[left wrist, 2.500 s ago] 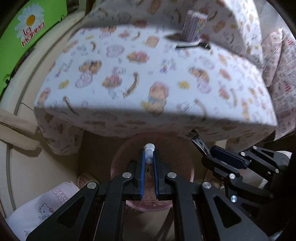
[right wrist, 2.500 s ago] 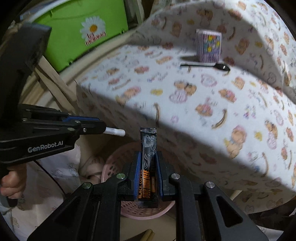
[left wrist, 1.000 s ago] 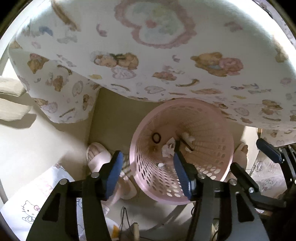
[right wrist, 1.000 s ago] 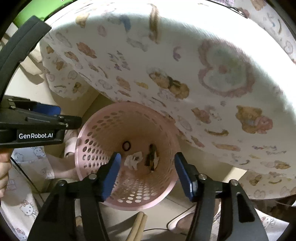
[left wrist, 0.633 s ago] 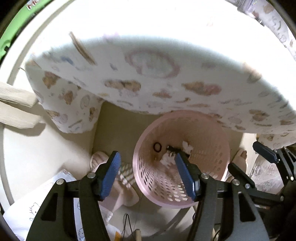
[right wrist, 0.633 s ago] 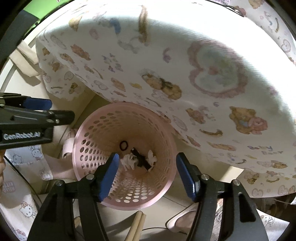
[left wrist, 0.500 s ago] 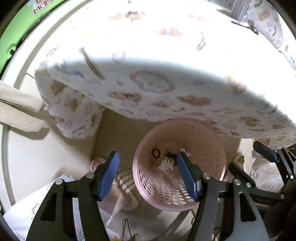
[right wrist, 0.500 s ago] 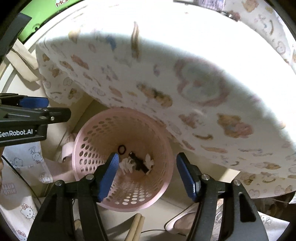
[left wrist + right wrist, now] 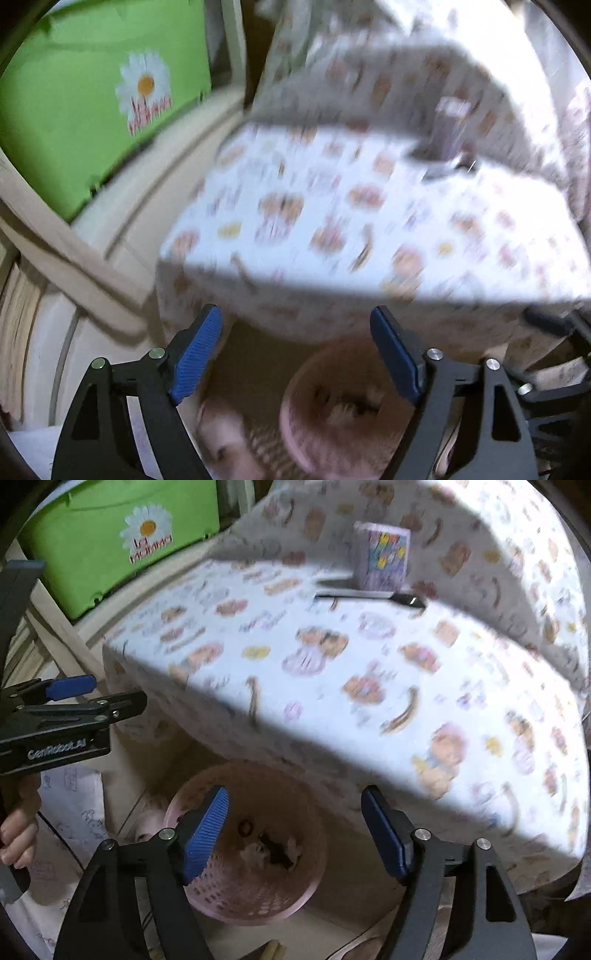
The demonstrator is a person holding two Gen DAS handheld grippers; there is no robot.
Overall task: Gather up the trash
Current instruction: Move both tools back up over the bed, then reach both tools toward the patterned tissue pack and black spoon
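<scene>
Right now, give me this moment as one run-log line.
left gripper: empty, opening | right gripper: empty, opening | pink basket: holds trash | table: patterned cup, spoon

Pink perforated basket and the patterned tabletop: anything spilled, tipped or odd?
Nothing stands out. The pink perforated basket stands upright on the floor with scraps inside; the purple patterned carton is upright beside a black spoon on the cartoon-print tablecloth.
</scene>
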